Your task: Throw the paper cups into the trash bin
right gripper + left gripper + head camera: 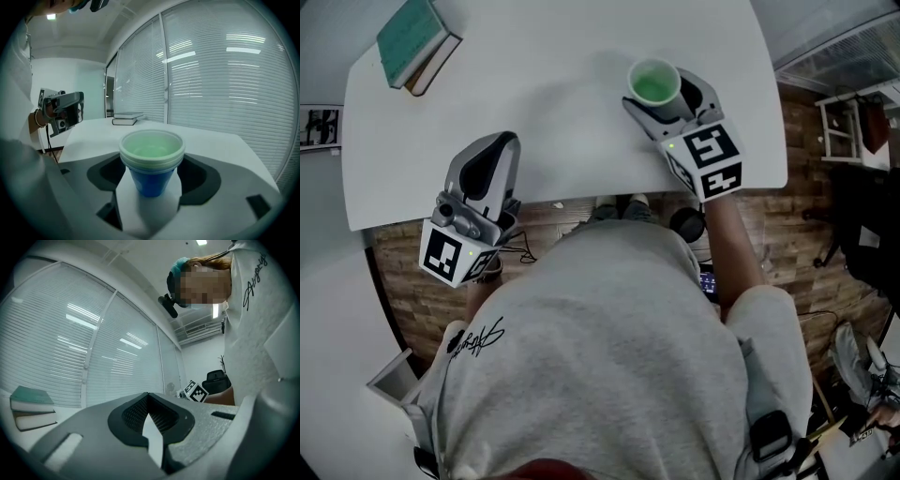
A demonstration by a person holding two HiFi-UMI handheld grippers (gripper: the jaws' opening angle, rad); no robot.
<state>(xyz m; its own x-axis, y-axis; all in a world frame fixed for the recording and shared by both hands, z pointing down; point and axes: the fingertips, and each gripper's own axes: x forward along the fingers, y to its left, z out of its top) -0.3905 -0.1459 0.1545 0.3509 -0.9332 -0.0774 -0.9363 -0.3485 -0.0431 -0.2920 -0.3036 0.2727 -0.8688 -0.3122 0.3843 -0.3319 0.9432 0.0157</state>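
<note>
While the right gripper pinches stacked green-and-blue paper cups near the white table's front edge, the left gripper sits closed, empty.

The person wears a light grey shirt with short sleeves, and it has a small black print in script letters near the left shoulder. The left gripper and the right gripper have grey shells with black inner pads. Each carries a white cube with black square markers, the left cube and the right cube, with a small green light beside it.
</note>
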